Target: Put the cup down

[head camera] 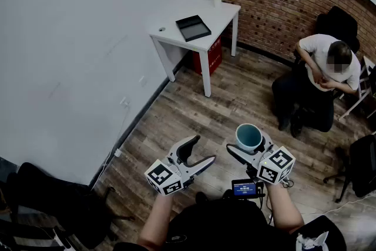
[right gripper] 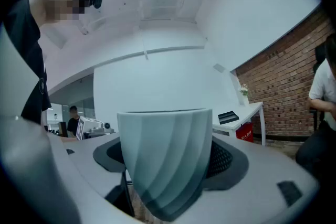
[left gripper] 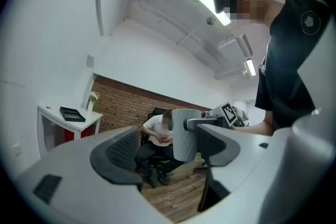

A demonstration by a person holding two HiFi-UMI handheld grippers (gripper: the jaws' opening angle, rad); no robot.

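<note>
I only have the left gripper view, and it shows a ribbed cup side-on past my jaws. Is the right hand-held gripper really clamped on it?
Observer: Yes. The right gripper view shows the right hand-held gripper with both pads pressed against the cup, which is upright.
Operator: What is underneath it?
Observer: In the head view it hangs over the wood floor, with no tabletop beneath it.
Operator: Anything inside?
Observer: The head view looks down into it. The inside is teal, and I see nothing in it.
</note>
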